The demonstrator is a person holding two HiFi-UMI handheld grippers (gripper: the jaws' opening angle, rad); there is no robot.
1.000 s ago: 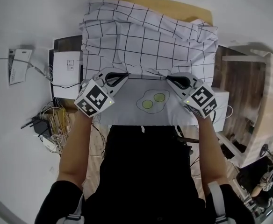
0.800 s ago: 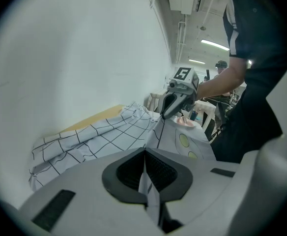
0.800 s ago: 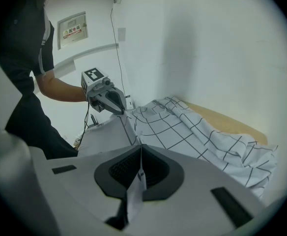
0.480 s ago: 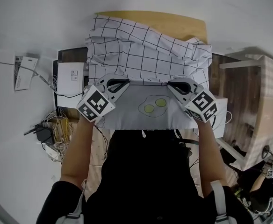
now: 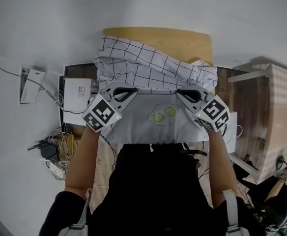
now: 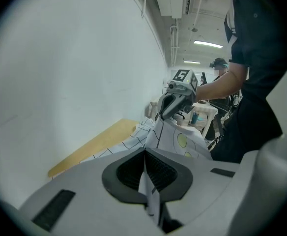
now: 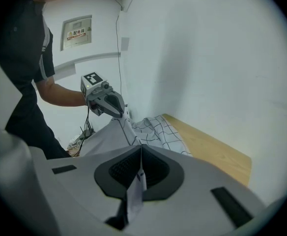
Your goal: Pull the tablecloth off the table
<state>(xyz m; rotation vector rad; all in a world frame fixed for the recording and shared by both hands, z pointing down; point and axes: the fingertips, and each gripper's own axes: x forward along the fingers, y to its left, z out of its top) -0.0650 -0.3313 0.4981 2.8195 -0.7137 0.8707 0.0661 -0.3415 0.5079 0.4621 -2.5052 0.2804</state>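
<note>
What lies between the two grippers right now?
In the head view, a stretch of the tablecloth, grey side up with an egg print, spans from the left gripper to the right gripper, both shut on its edge.

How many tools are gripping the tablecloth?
2. The left tool is shut on the tablecloth at its near edge, left side; the right tool is shut on the same edge, right side.

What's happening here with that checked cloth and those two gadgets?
A person holds a gripper in each hand. The left gripper and the right gripper are each clamped shut on the near edge of the checked tablecloth, stretching it out toward the person's body. The cloth lies bunched on the wooden table, whose far strip is bare.
</note>
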